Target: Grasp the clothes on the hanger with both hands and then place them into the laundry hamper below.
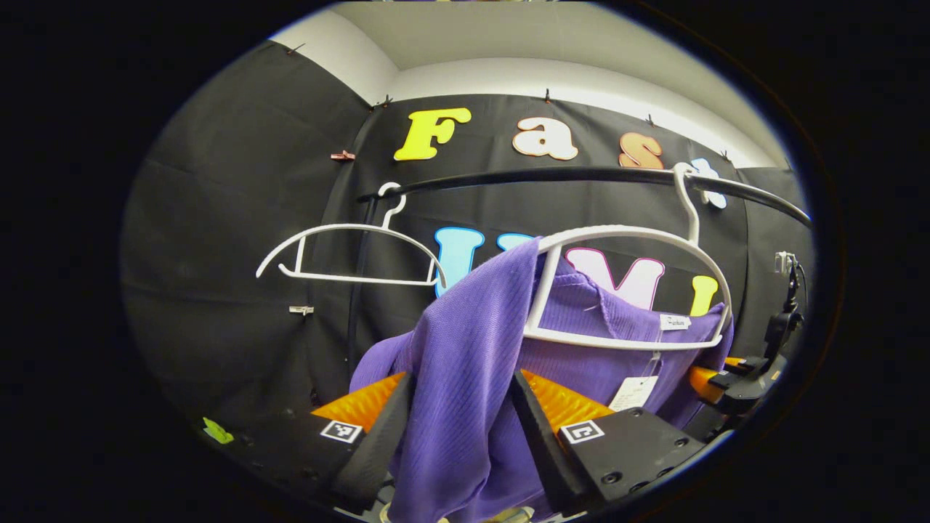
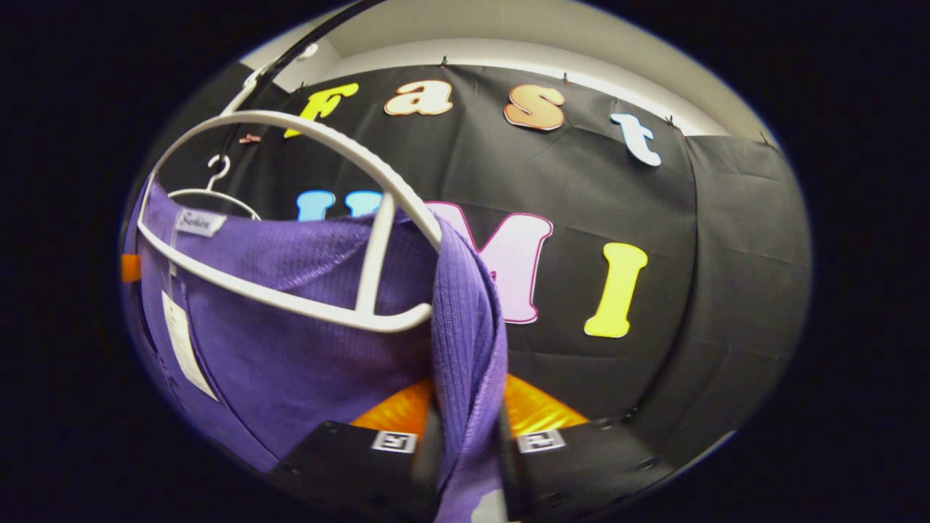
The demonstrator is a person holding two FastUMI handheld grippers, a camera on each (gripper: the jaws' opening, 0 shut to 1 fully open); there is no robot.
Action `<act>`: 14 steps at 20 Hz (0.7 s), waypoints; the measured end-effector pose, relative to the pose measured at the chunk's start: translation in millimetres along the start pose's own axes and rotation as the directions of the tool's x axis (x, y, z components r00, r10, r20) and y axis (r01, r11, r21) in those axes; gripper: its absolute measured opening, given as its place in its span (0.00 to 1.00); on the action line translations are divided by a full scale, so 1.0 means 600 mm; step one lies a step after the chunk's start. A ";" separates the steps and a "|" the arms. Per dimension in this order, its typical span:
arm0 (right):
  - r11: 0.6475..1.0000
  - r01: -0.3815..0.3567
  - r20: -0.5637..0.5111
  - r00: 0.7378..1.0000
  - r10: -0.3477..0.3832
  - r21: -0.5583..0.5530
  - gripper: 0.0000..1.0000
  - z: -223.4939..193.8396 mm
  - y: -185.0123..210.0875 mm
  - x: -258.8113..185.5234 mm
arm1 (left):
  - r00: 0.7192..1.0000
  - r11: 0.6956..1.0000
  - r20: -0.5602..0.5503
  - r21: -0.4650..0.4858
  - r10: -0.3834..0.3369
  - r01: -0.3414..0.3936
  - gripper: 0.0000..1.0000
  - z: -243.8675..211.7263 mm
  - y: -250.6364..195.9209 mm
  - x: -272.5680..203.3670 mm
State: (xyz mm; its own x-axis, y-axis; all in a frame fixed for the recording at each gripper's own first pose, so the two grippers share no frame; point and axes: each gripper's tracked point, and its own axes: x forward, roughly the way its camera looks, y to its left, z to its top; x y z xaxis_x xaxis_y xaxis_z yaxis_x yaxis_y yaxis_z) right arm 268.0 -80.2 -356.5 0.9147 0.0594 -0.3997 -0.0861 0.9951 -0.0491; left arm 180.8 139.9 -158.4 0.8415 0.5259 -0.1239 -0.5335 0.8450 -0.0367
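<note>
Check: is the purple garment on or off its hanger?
On. The purple garment drapes over the white hanger's shoulders, with the hanger hooked on the black rail.

The left gripper view is aimed slightly upward, close to the purple garment on the white hanger. The right gripper view is set nearer, at the opposite shoulder. Garment, hanger and rail are shared.

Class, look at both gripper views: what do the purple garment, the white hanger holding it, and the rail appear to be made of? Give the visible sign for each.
Purple garment: likely a knit fabric, matte, with fine ribbing and soft drape. White hanger: probably moulded plastic, smooth, thin rounded bars. Rail: a dark smooth tube, perhaps coated metal; unclear.
</note>
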 end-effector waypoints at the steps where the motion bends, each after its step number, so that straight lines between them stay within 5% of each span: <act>1: 1.000 -0.017 0.010 1.000 0.017 -0.009 0.32 0.013 0.002 -0.020 | 0.998 0.999 0.007 -0.003 0.055 -0.055 0.59 0.008 0.024 0.000; 2: 1.000 -0.018 0.016 1.000 0.018 -0.007 0.15 0.011 -0.002 -0.004 | 0.995 0.996 0.023 -0.004 0.092 -0.092 0.38 0.021 0.044 0.002; 3: 1.000 -0.002 0.026 1.000 0.002 -0.001 0.15 0.016 -0.016 -0.008 | 0.992 0.993 0.045 -0.008 0.115 -0.115 0.17 0.039 0.061 0.005; 5: 0.999 0.047 0.049 0.998 -0.048 0.024 0.15 0.028 -0.054 -0.013 | 0.993 0.994 0.061 0.010 0.105 -0.105 0.05 0.063 0.060 0.009; 9: 0.994 0.073 0.084 0.993 -0.080 0.084 0.15 0.054 -0.076 0.009 | 0.998 0.997 0.020 0.038 0.061 -0.062 0.05 0.062 0.063 0.054; 14: 0.995 0.041 0.146 0.988 -0.054 0.092 0.15 0.103 -0.061 -0.001 | 0.993 0.998 0.098 0.009 0.060 -0.061 0.03 0.159 0.097 0.049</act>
State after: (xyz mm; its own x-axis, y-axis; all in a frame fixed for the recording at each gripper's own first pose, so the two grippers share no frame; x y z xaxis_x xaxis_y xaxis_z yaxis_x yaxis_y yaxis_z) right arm 294.9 -111.6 -297.7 0.9658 0.0168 -0.2587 -0.0123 0.9997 0.0191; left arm 182.6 213.8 -69.5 0.8124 0.5824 -0.0285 -0.5830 0.8123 -0.0197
